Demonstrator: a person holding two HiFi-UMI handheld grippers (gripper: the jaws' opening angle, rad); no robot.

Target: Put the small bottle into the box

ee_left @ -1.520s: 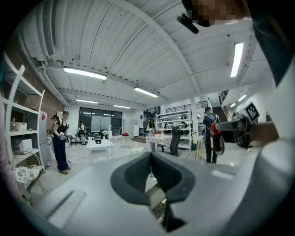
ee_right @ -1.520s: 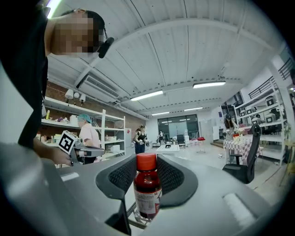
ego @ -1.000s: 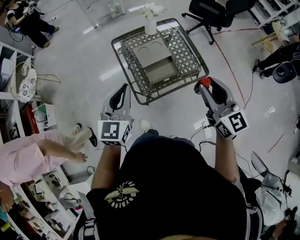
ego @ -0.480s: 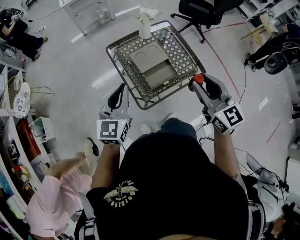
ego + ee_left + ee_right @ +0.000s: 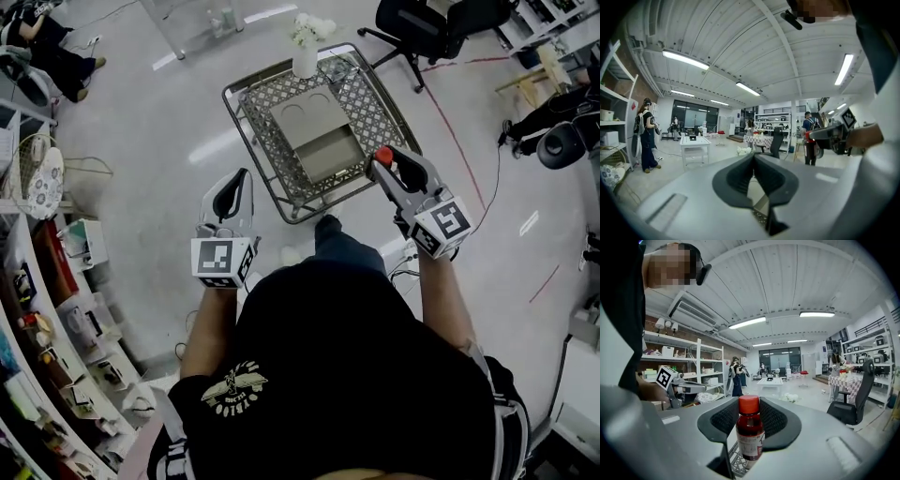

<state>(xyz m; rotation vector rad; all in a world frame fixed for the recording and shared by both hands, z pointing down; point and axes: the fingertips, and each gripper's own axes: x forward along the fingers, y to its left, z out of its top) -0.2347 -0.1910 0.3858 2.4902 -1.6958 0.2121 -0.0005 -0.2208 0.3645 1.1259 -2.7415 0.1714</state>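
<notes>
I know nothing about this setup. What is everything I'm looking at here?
table: one, metal with a lattice top, on the floor ahead of the person
box: one, grey-beige, lying on the table
vase of flowers: one, white, at the table's far edge
small bottle: one, dark red with a red cap and pale label, upright in the right gripper
office chair: one, black, beyond the table to the right
shelves: a cluttered run along the left
left gripper: one, grey, jaws together, empty, near the table's left corner
right gripper: one, grey, jaws closed on the bottle, by the table's near right edge
</notes>
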